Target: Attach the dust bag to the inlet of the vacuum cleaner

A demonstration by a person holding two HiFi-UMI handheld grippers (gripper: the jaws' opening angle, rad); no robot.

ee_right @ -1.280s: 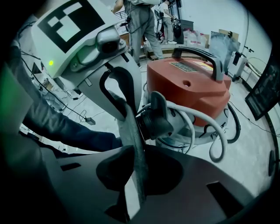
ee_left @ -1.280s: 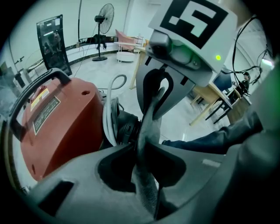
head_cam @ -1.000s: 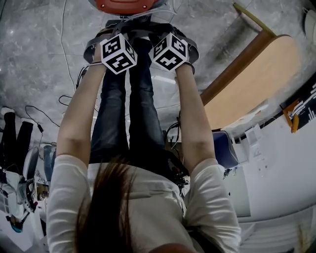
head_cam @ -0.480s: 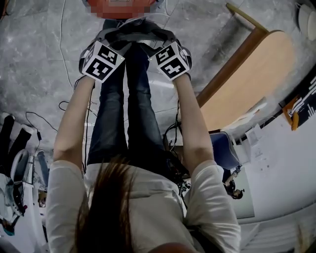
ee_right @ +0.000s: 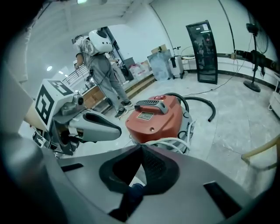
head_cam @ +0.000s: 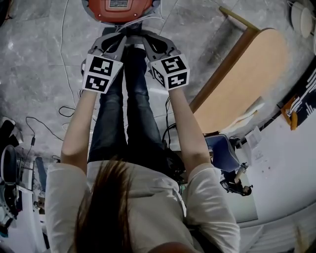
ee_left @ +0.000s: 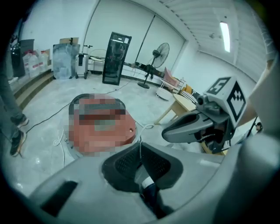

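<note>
The red vacuum cleaner [head_cam: 118,7] stands on the grey floor beyond my feet, with its black hose [ee_right: 205,105] curling behind it and a white cord [ee_right: 170,142] in front. No dust bag shows in any view. My left gripper [head_cam: 112,40] hovers short of the vacuum [ee_left: 100,124]; its jaws are closing, tips all but together [ee_left: 140,146], with nothing between them. My right gripper [head_cam: 152,42] hangs beside it, shut and empty [ee_right: 141,146], facing the vacuum [ee_right: 155,118]. Each gripper sees the other at its side.
A wooden table [head_cam: 242,79] stands to the right. Cables [head_cam: 64,106] trail over the floor on the left. A person in grey with a white headset [ee_right: 103,74] stands behind the vacuum. A fan [ee_left: 161,52] and a black cabinet [ee_left: 114,57] stand far off.
Both grippers have drawn back from the vacuum toward me and rolled, so their marker cubes show other faces. More of the vacuum's top is now uncovered.
</note>
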